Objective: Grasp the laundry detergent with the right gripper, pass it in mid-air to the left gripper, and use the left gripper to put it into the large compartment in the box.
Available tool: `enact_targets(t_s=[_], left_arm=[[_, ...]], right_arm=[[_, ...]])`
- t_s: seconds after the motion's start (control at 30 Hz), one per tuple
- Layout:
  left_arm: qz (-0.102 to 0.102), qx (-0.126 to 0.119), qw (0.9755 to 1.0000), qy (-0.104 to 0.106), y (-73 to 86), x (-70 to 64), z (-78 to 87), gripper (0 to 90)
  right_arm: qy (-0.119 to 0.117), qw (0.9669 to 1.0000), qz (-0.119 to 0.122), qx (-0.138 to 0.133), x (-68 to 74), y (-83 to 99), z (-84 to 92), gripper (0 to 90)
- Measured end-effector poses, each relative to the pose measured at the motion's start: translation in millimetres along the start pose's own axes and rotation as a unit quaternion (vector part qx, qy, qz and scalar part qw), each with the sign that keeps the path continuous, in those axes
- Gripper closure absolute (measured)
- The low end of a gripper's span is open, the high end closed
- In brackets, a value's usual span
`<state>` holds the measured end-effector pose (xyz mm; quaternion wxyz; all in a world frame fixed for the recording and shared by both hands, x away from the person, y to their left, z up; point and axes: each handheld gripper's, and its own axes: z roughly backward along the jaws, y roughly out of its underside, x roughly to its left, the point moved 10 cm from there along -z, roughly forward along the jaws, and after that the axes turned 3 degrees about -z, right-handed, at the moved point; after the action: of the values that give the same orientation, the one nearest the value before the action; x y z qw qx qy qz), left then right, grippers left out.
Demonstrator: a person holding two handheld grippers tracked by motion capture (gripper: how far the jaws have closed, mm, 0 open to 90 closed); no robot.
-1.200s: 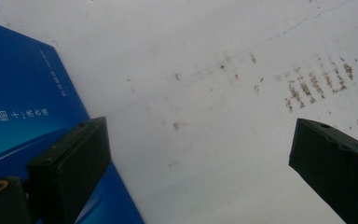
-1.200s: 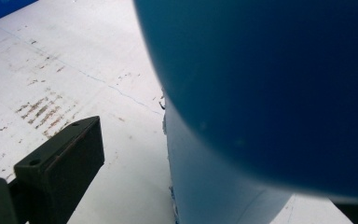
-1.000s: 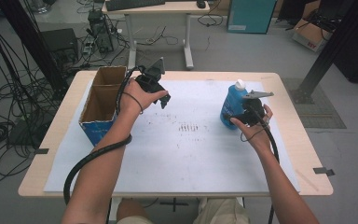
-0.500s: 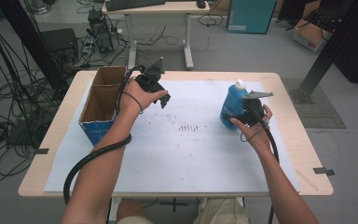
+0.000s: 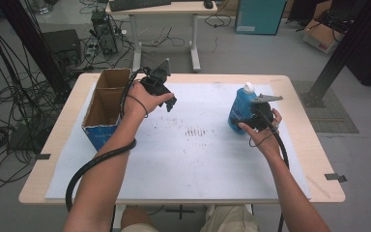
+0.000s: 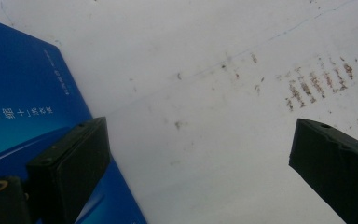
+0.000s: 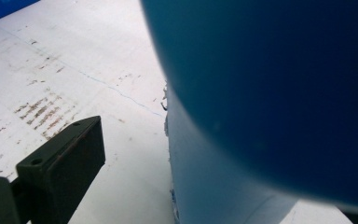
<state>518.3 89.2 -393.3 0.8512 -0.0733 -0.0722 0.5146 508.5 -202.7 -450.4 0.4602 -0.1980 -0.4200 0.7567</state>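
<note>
Simply one blue bottle, one cardboard box, two grippers, left gripper, right gripper.

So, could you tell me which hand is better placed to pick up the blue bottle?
Right. The right tool is against the blue bottle, its jaws open around the body. The left tool hangs open beside the cardboard box, far from it.

Both forearms reach forward, the left gripper at ten o'clock with jaws wide apart, the right gripper at two o'clock.
</note>
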Motion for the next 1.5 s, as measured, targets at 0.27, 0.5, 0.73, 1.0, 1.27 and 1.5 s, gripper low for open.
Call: enact_targets(t_s=[0.27,0.5,0.73,1.0,1.27,1.5], left_arm=[[0.001,0.002,1.0000,-0.001,1.7,1.8,-1.5,5.7],[0.000,0.003,1.0000,0.000,1.4,1.5,-0.9,5.7],[-0.001,0.004,1.0000,-0.002,1.6,2.0,-0.8,5.7],[-0.002,0.001,1.0000,-0.004,0.5,1.6,0.4,5.8],[-0.003,0.001,1.0000,-0.005,-0.2,0.1,4.2,5.8],[-0.003,0.001,1.0000,-0.005,0.7,0.3,4.9,5.8]], right_arm=[[0.011,0.9999,-0.004,0.002,-4.2,2.2,-2.6,11.8],[0.020,0.9998,0.008,-0.006,-5.9,0.5,-5.5,24.8],[0.030,0.9990,0.032,-0.013,-8.9,-1.3,-8.4,34.6],[0.033,0.9988,0.030,-0.021,-10.1,-2.1,-9.3,39.6],[0.028,0.9990,0.023,-0.028,-10.5,-1.5,-9.0,40.6],[0.026,0.9990,0.025,-0.027,-10.6,-1.6,-9.0,40.9]])
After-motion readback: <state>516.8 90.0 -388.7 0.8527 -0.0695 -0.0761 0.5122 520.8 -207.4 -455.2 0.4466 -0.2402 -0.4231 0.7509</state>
